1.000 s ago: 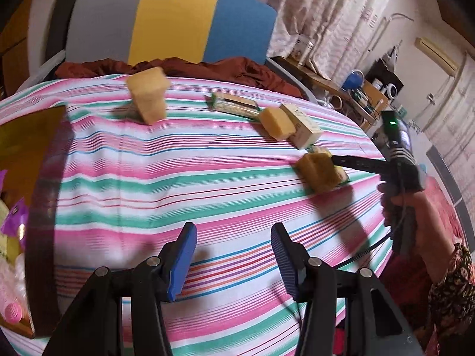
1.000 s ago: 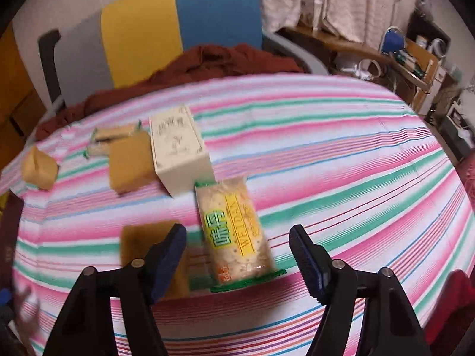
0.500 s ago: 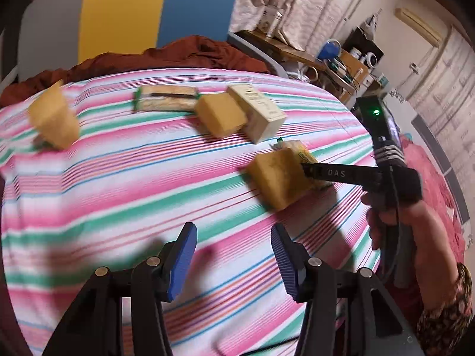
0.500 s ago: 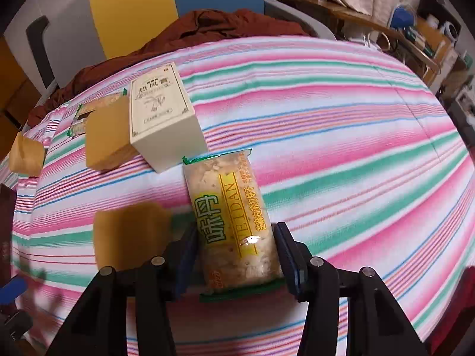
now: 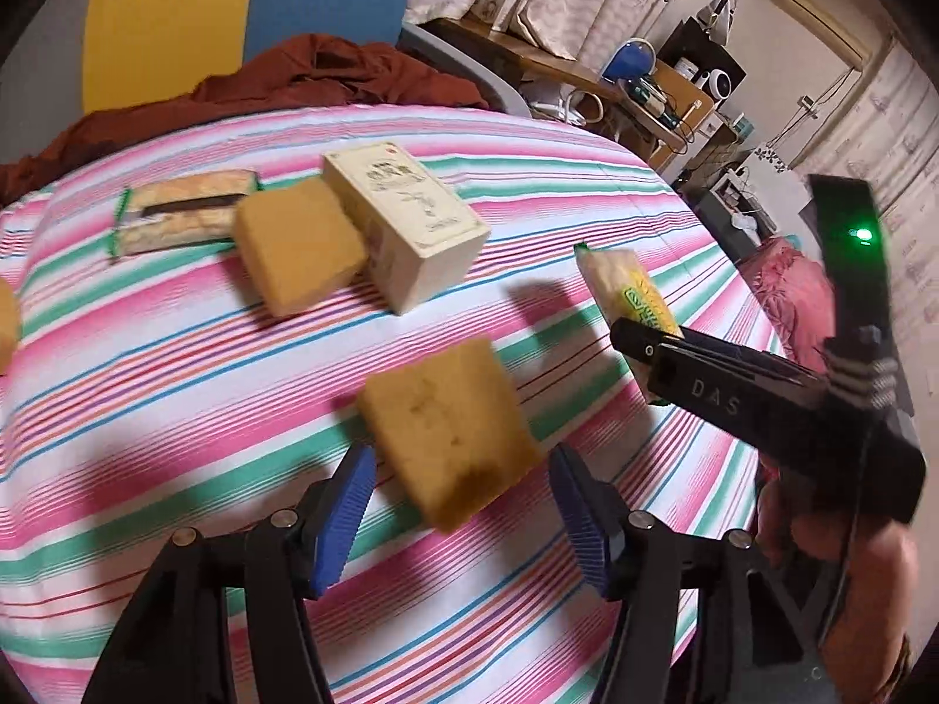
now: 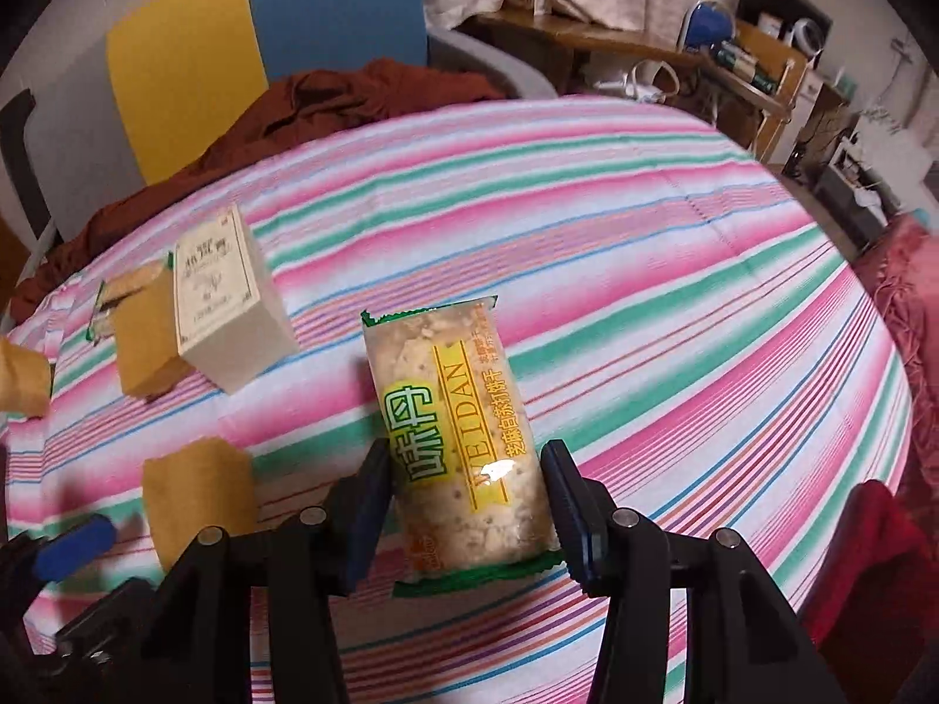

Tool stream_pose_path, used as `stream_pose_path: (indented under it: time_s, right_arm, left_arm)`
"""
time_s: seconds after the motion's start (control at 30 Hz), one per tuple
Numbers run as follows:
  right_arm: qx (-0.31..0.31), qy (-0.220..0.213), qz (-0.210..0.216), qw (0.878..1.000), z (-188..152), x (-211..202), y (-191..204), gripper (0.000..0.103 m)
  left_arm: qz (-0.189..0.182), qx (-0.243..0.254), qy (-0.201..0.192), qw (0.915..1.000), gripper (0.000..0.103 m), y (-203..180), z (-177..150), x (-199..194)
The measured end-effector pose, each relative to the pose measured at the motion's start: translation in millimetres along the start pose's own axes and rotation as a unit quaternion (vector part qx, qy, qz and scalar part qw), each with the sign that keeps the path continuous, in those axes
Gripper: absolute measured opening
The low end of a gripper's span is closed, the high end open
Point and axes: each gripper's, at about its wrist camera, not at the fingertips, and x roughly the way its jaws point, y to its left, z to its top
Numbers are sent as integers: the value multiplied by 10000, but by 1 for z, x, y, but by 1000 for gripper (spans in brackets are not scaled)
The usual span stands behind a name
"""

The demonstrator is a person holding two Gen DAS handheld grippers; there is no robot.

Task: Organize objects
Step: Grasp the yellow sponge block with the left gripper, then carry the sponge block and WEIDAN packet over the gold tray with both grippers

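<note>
Striped cloth (image 6: 675, 270) covers the desk. Right tool (image 6: 466, 504) grips a cracker packet (image 6: 458, 428) (lifted). Left tool (image 5: 460, 504) is opening around a sponge (image 5: 449, 422), not pressing it.

On the striped tablecloth (image 5: 147, 364): three yellow sponges (image 5: 452, 428), two cracker packets (image 6: 463, 440) and one cream box (image 5: 405, 223). Two grippers (image 5: 460, 510) are in view.

A second ago the right gripper (image 6: 466, 504) stood wide around the cracker packet (image 6: 458, 440) — now both pads press its sides, and it appears lifted off the striped cloth (image 6: 675, 322). The left gripper (image 5: 463, 504) has travelled across to the yellow sponge block (image 5: 449, 434) — once far ahead, now just beyond its opening jaws, untouched.
</note>
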Motion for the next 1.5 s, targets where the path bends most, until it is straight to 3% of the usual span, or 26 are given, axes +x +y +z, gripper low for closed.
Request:
stream_pose_path:
  time_s: [0.2,0.43,0.63,0.8,0.97,1.23,1.5]
  right_arm:
    - [-17,-391,-347,9986,6,-14,-1,51]
    - [-13,-595,-452,9972,11,-22,1,51]
    - [-87,-692,-384,9968,11,-24,6,51]
    - [-114,-658,-335,9972,10,-21,9,51]
    - [-142,-641,-183,9977,10,-18,12,51]
    - [-243,-619,525,9964,5,-15,27,51]
    - [-624,-972,994,9883,-3,-26,56,51]
  left_arm:
    - [89,-188,150,9997,68,0,5,20]
    - [421,52,212,9989,69,-6,5,35]
    - [505,431,-170,9977,56,-9,-8,27]
    - [533,543,-386,9964,55,-1,-24,11]
    - [437,333,-498,9972,55,16,-34,2]
    - [434,193,-1087,9929,55,39,-71,-45]
    - [667,-221,-1834,9805,55,86,-93,-126]
